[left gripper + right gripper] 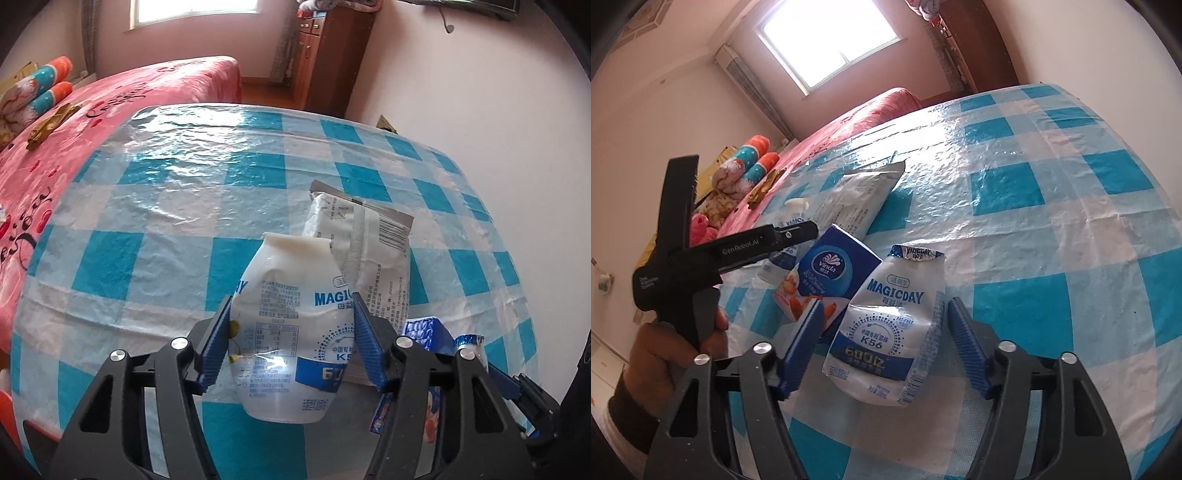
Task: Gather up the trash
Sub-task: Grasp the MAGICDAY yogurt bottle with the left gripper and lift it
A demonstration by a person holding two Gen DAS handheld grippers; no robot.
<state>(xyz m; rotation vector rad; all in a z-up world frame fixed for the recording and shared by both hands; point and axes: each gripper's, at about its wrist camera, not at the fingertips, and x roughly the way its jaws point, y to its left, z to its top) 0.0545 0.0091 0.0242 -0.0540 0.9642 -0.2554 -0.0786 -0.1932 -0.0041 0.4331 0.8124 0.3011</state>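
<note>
Bottle [284,332] gripped; second bottle [886,332] (right view) free.

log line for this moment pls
left claw shut on bottle | right claw open around second bottle

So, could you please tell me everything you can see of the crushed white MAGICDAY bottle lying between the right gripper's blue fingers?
The crushed white plastic MAGICDAY bottle lies flat, label up, on the blue-and-white checked plastic tablecloth. Its mouth, ringed with torn foil, points away from the camera. The label shows blue lettering, "K56" and a dark blue band. It sits between the open right gripper's fingers, apparently touching neither. Its upper left edge looks to meet or overlap the blue Vinda tissue pack.
</note>
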